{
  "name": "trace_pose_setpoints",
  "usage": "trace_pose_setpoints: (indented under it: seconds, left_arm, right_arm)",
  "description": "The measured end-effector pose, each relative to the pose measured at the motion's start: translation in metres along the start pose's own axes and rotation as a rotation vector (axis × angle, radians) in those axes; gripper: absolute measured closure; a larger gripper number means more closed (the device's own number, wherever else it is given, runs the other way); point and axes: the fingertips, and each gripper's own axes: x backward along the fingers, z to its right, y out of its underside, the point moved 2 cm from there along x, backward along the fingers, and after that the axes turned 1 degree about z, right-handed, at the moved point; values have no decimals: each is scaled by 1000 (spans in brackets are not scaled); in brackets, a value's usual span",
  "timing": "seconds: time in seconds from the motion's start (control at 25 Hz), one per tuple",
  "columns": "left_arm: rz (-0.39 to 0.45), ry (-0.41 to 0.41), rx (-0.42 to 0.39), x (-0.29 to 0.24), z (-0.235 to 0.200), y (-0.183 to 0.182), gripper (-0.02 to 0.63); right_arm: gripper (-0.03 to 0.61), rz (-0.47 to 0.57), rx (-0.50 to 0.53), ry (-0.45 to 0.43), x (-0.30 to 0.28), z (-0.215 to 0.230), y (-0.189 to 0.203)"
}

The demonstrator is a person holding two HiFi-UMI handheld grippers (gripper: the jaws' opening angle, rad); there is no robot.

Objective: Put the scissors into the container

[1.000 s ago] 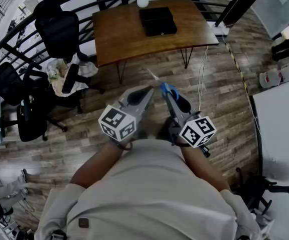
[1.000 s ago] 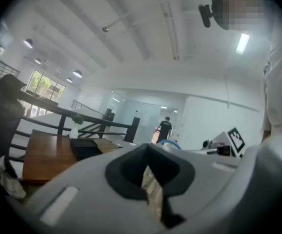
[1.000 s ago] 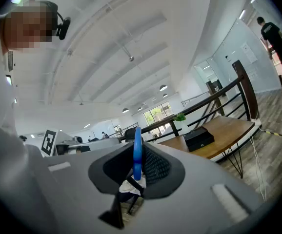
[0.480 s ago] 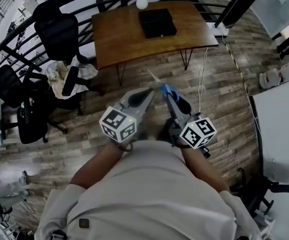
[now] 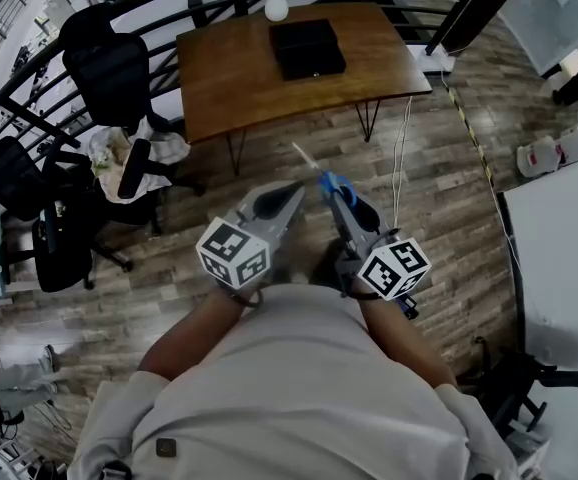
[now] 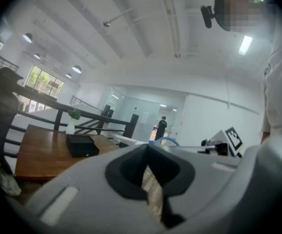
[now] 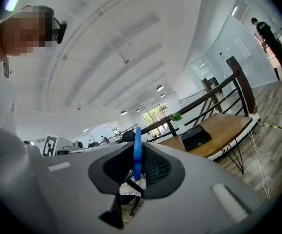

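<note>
Head view: we note almost no change. The right gripper (image 5: 334, 193) still carries the scissors (image 5: 314, 165), well short of the wooden worktop (image 5: 229, 88) and its black box (image 5: 308, 47), which we take for the container.

Left gripper view: left gripper (image 6: 148, 151) closed, empty.

Right gripper view: jaws pinch the blue handle (image 7: 137, 152).

Plank floor (image 5: 449, 168), office chairs (image 5: 114, 63).

container (image 5: 309, 48) on table (image 5: 231, 83), vase (image 5: 276, 6) behind it, chairs (image 5: 109, 63) left of table

The right gripper (image 7: 137, 167) is pinching the blue handle of the scissors (image 7: 137, 149) between its jaws, left of the wooden counter (image 7: 226, 126). A black container (image 7: 195, 137) is sitting on the counter, and a plant (image 7: 176, 117) is standing at the counter's far edge.
</note>
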Motion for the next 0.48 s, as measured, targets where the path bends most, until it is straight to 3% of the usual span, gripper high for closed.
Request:
trace_pose_setpoints:
  seconds: [0.48]
  left_arm:
    - [-41, -15, 10, -97, -10, 7, 609]
  right_arm:
    - [522, 7, -17, -5, -1, 88, -42]
